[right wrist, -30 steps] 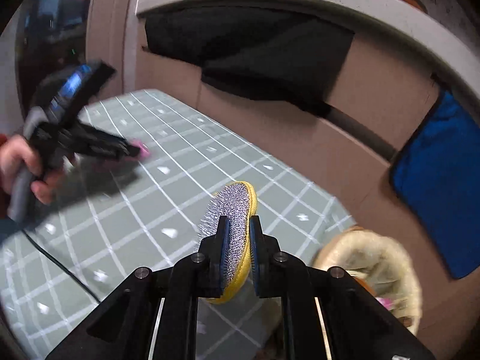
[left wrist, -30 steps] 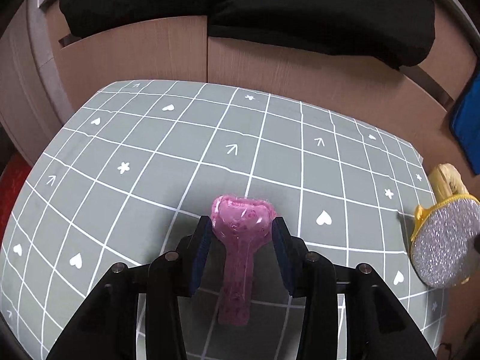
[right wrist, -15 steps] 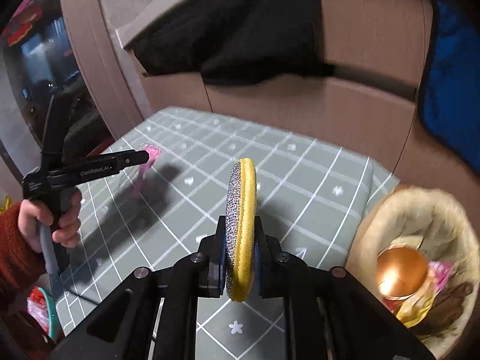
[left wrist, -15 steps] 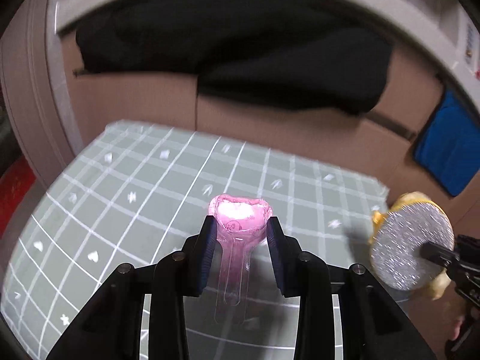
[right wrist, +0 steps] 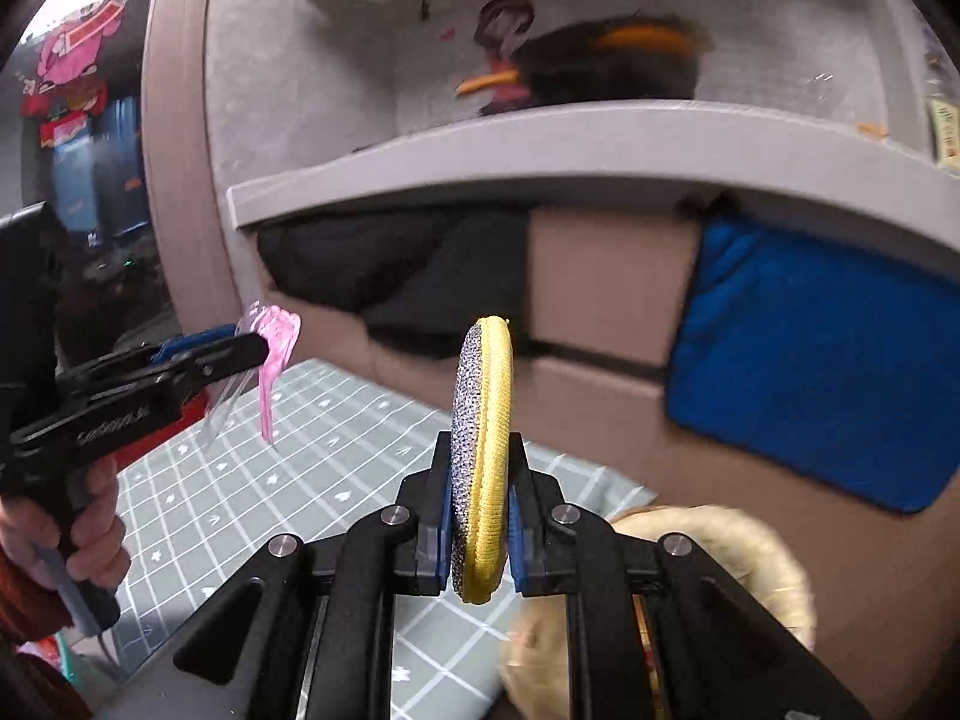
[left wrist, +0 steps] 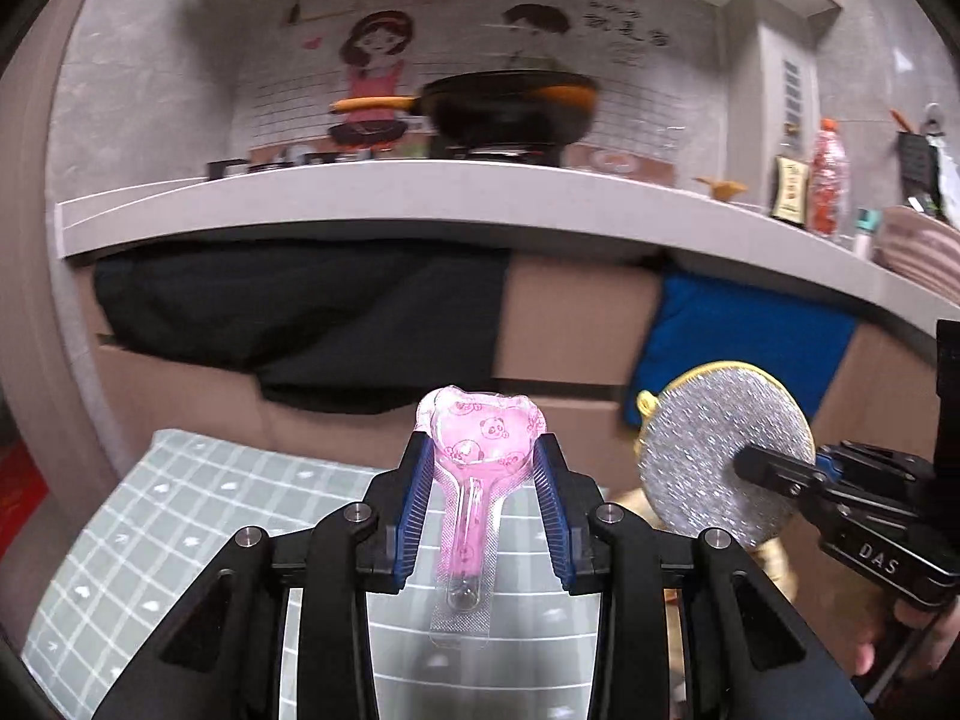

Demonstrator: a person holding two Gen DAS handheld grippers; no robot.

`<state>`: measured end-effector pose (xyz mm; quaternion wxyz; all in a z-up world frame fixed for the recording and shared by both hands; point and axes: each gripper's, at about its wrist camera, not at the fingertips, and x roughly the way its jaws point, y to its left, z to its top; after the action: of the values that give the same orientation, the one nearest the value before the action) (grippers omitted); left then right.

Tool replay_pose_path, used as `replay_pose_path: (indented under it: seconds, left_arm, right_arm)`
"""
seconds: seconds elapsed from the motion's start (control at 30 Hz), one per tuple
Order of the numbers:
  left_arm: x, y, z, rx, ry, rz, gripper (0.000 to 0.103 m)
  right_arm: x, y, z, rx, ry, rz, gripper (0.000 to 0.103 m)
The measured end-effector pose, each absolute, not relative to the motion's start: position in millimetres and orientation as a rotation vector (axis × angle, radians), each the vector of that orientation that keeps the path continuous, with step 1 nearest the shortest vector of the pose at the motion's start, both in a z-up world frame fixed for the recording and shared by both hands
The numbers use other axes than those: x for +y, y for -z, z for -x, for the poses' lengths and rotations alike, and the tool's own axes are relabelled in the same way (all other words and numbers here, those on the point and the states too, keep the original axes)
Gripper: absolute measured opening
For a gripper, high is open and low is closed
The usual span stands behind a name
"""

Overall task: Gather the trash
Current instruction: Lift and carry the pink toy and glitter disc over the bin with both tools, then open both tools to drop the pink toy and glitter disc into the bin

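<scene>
the left gripper (left wrist: 483,459) pinched the pink wrapper (left wrist: 477,450) between its 2 fingers, the right gripper (right wrist: 480,522) clamped the scrubber (right wrist: 483,456) edgewise, both lifted clear, likely for the basket (right wrist: 738,546).

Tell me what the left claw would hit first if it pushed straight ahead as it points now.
Probably the tan cabinet front under the counter, near the black cloth. The left claw, shut on the pink wrapper, has nothing nearer ahead; depth is uncertain.

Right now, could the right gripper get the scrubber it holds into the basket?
Probably yes. The right gripper is shut on the scrubber and hangs in the air, with the fuzzy basket just below it to the right. Nothing shows between them.
</scene>
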<state>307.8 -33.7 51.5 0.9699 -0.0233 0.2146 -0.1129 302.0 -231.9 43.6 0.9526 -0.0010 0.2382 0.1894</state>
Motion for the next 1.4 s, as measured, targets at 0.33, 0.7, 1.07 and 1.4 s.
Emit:
replay_pose_path:
  seconds: [0.33,0.7,1.07,1.4]
  left_arm:
    - [-126,-32,-322,0.499,0.418,0.085,0.035]
    - [-183,30,-349,0.658,0.483,0.07,0.035]
    - [-186,54,-390,0.784,0.576,0.17,0.036]
    - [-181,49,-382,0.793,0.574,0.175,0.059]
  right_arm:
    - [-310,-49,-276,0.455,-0.221,-0.02,0.014]
    - [-362,-5,-293,0.563,-0.156,-0.104,0.014]
    - [-377,32,-325,0.643,-0.131,-0.17,0.014]
    - [-379,30,-304,0.633,-0.119,-0.245,0.042]
